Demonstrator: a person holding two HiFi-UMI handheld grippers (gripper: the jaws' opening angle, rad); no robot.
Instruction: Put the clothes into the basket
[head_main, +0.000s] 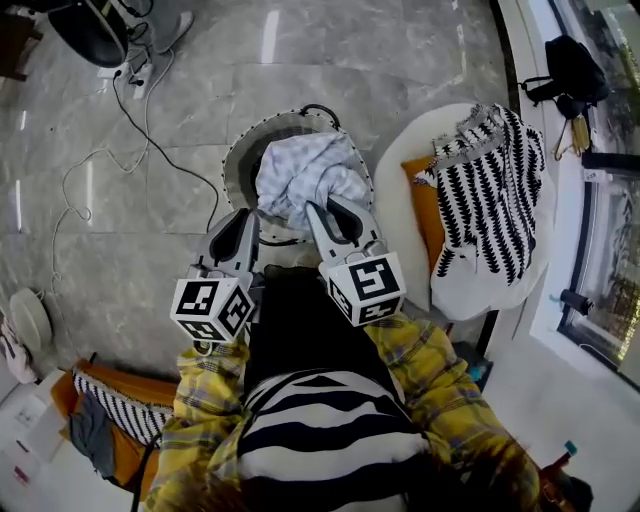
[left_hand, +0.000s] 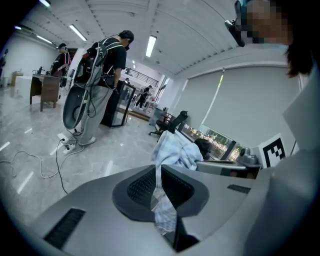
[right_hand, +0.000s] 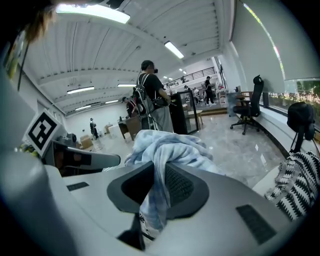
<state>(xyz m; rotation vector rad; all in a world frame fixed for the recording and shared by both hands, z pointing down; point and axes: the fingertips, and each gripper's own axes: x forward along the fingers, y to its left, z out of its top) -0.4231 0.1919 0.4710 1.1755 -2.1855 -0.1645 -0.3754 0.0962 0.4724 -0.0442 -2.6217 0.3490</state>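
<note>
yellow plaid sleeves (head_main: 430, 370) are seen nearest, one behind each tool. left gripper (head_main: 243, 222) is clamped on a thin fold of the pale blue checked garment (head_main: 305, 175), with the cloth pinched between its pads (left_hand: 145, 187). right gripper (head_main: 333, 215) is clamped on a thicker fold of the same garment (right_hand: 165, 150). the garment is held bunched over the mouth of the round basket (head_main: 238, 160) on the grey floor; contact with the basket bottom can't be confirmed. further right, a black-and-white cloth (head_main: 490, 190) and an orange cushion (head_main: 428, 210) are seen on a round white seat (head_main: 400, 200). a cable (head_main: 150, 140) is laid across the floor beyond.
</note>
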